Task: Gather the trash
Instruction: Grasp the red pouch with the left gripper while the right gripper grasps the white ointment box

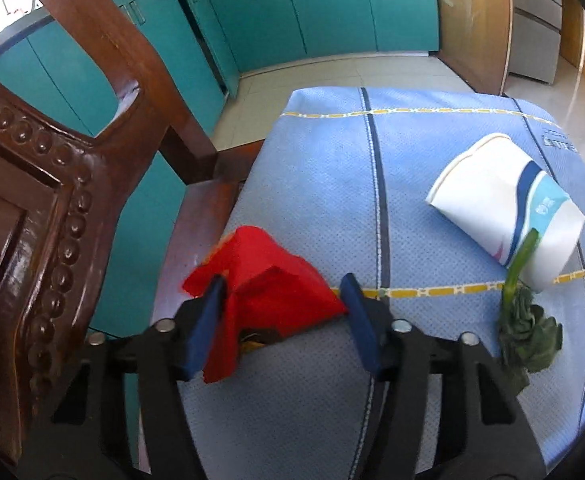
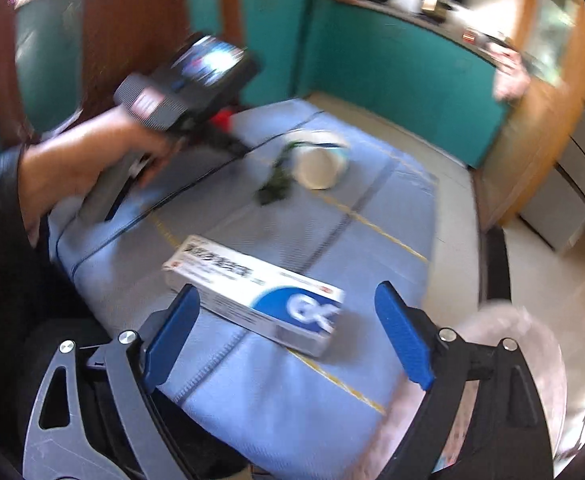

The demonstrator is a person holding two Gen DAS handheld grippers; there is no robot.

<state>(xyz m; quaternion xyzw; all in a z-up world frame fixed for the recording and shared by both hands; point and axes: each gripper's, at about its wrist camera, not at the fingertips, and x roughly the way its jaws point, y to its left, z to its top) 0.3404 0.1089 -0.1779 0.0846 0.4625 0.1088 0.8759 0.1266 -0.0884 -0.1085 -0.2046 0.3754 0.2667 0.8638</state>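
Observation:
A crumpled red wrapper (image 1: pixel 276 280) lies at the left edge of the blue cushion (image 1: pixel 320 184). My left gripper (image 1: pixel 283 284) straddles it, and both blue pads touch its sides. A tipped white paper cup (image 1: pixel 504 204) and a wilted green leaf (image 1: pixel 526 326) lie to the right. In the right wrist view, a white and blue carton (image 2: pixel 252 292) lies on the cushion (image 2: pixel 276 392) just ahead of my right gripper (image 2: pixel 287 288), whose jaws stand wide apart and clear of it. Farther back are the cup (image 2: pixel 320 160), the leaf (image 2: pixel 276 178) and a hand (image 2: pixel 76 160) holding the left gripper's body.
The cushion sits on a carved dark wooden chair (image 1: pixel 32 216) whose backrest rises at the left. Teal cabinets (image 1: pixel 312 8) line the far wall above a pale tiled floor (image 1: pixel 332 72). A blurred pinkish translucent bag (image 2: pixel 520 364) shows at the right wrist view's lower right.

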